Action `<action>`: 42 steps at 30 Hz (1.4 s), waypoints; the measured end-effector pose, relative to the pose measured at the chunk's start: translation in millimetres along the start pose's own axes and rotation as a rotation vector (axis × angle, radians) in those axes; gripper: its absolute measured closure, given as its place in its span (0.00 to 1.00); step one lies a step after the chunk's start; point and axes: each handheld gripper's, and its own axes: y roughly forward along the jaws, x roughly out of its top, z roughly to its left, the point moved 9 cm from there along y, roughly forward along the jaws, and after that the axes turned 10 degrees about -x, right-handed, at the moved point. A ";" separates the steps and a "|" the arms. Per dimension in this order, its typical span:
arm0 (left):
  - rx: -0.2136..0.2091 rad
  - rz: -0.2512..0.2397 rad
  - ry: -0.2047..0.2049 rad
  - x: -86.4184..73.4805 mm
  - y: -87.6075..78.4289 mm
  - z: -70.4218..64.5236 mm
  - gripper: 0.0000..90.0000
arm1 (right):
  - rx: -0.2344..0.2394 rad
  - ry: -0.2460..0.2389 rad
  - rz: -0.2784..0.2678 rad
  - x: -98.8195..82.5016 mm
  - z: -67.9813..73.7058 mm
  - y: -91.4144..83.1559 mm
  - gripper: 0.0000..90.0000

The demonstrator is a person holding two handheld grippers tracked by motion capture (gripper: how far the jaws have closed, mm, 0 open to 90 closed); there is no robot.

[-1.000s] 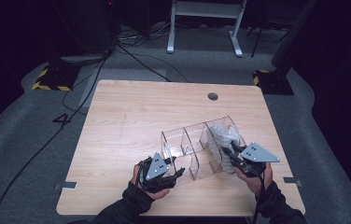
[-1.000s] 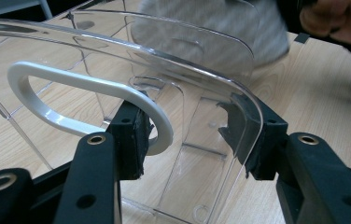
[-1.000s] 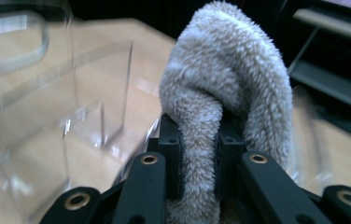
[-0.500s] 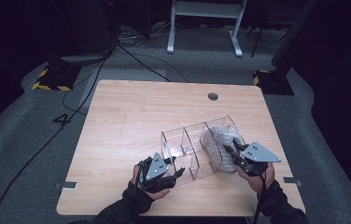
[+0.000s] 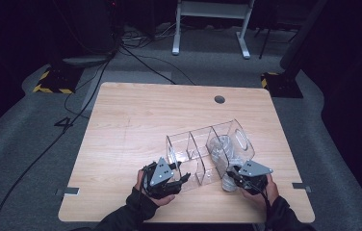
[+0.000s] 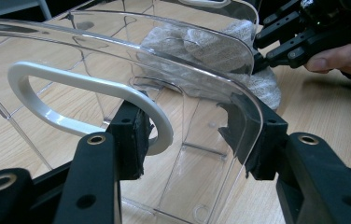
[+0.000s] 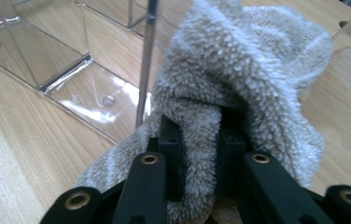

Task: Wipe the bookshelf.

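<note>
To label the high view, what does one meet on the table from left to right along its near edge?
left gripper → clear plastic organizer → grey fluffy sock → right gripper

– How is the light falling?
– Overhead light is brightening the table (image 5: 135,125); the floor around it is sinking into darkness.
– And sharpness?
– Glare is streaking the clear organizer (image 6: 117,60) while the nearest black jaws are blurring.
</note>
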 end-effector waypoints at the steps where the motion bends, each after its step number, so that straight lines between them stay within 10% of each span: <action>1: -0.001 0.000 0.001 -0.1 -0.1 0.0 0.56 | -0.017 -0.011 -0.006 1.0 -0.4 -0.5 0.87; 10: 0.001 -0.003 -0.004 0.0 0.4 -0.4 0.56 | -0.134 0.064 -0.105 44.1 -30.9 -21.3 0.88; 22: -0.005 0.001 0.000 0.1 0.6 -0.2 0.56 | -0.340 0.007 -0.255 103.2 -59.0 -53.5 0.87; 34: -0.005 0.001 -0.001 0.3 0.8 -0.3 0.56 | -0.200 -0.064 -0.108 51.9 -22.6 -5.4 0.87; 42: -0.005 0.004 -0.001 0.2 0.9 -0.3 0.56 | -0.046 0.017 -0.009 5.5 -1.9 10.4 0.87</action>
